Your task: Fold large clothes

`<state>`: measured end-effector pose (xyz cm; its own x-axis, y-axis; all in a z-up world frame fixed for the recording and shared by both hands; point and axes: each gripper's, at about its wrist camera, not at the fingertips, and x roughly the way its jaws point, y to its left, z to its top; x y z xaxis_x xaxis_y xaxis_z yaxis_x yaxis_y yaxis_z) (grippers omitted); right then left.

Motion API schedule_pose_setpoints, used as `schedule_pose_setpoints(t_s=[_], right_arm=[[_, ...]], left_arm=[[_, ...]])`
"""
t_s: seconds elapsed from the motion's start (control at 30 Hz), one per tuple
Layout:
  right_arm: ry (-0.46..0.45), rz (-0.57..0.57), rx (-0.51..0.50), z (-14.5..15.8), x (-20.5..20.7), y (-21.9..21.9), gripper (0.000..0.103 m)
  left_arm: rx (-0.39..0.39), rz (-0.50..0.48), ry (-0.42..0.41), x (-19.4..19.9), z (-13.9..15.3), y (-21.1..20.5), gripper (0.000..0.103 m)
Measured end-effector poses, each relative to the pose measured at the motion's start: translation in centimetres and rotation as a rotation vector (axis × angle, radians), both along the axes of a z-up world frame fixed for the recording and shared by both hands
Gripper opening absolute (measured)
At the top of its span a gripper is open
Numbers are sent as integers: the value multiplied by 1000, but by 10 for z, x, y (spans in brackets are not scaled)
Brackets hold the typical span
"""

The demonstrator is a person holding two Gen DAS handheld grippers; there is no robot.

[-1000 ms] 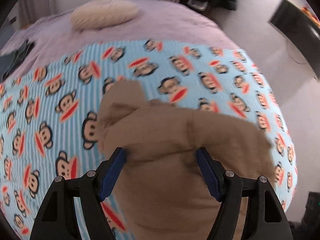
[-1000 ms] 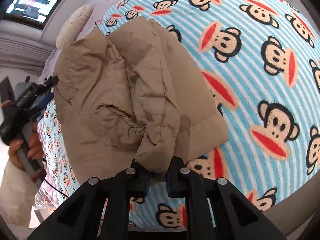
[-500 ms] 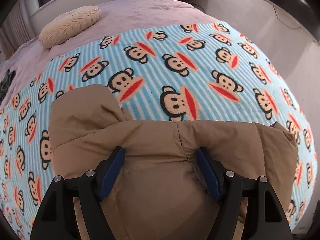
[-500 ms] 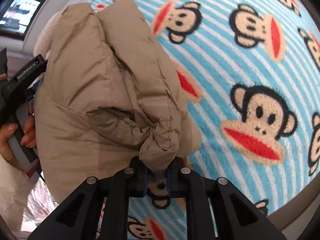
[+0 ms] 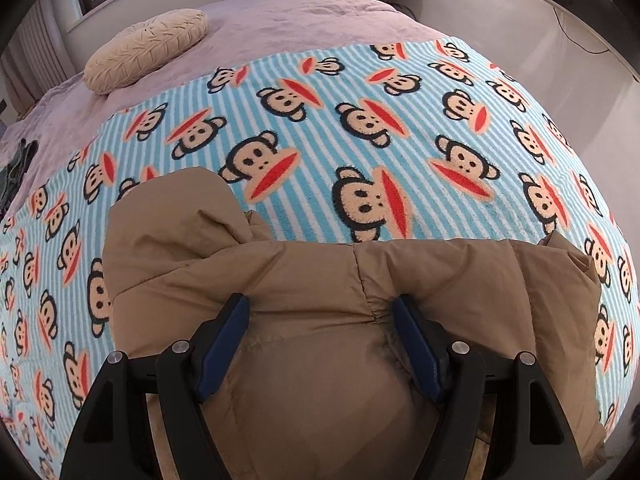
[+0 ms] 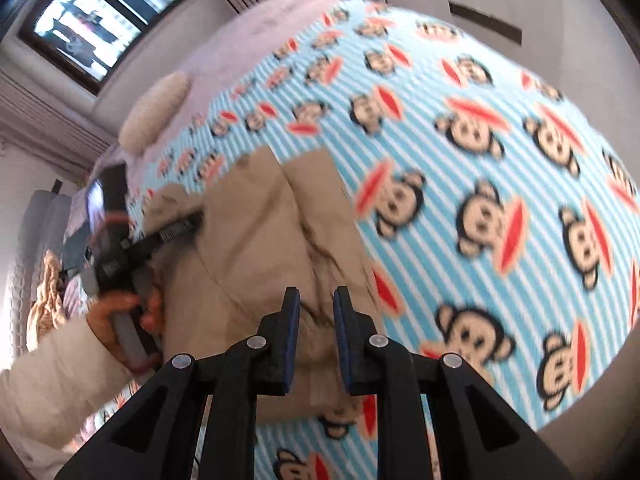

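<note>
A puffy tan padded jacket lies on a fleece blanket with blue and white stripes and monkey faces. The blanket covers a bed with a pale purple sheet. A round cream cushion sits far back on the sheet, well apart from the jacket.

A moment ago the right gripper was pinching a bunched corner of the jacket. Now its two blue pads have just been opening, and there is a gap between them. No cloth is caught in the gap. The jacket lies lower down, under the pads, and that view is blurry. So the right gripper has let go of the corner, and the corner has landed on top of the jacket. The jacket looks more bunched together and neater than a second ago.

The left gripper stands wide apart, with one blue pad on each side of a thick fold of the jacket. The pads touch the puffy cloth and it bulges between them, so I think it is holding that fat fold in place. A hand in a cream sleeve holds this gripper at the jacket's left side.

I think one fold is now done. The jacket is still lumpy, so more folds and some pressing flat may be needed.
</note>
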<state>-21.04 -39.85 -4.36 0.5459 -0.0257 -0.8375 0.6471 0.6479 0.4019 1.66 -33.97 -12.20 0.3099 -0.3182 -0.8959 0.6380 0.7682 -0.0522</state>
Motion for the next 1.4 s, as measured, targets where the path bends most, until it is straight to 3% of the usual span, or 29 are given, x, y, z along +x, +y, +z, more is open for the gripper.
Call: schedule_pose_setpoints(t_s=[0.1,0.3,0.4,0.57,0.77,1.03,1.07,1.1,1.33,1.4], right_arm=[[11,79,5,-5,13,3,20],[178,178,108,-77,36,17,20],[183,202,109,-81,40,17,21],[193,231,119,-90,44,14,25],[219,259,121,-111,57,18,28],[240,204,124,-90,63,23,35],[238,196,124,-86,61,23,39],[234,189,122,-82,60,23,42],[217,124,95,-59,54,33,54],[202,107,86,-51,53,37,62]], left_arm=[[7,2,-7,-1,0,-1,77],[22,16,-27,-4,7,2,77],[28,51,-51,-9,25,14,77],[7,103,5,-19,52,56,77],[33,159,92,-48,58,107,77],[32,184,152,-70,52,140,79],[31,181,153,-71,51,142,97],[26,184,149,-72,52,145,103],[21,149,162,-72,47,157,103],[20,142,164,-71,47,162,103]])
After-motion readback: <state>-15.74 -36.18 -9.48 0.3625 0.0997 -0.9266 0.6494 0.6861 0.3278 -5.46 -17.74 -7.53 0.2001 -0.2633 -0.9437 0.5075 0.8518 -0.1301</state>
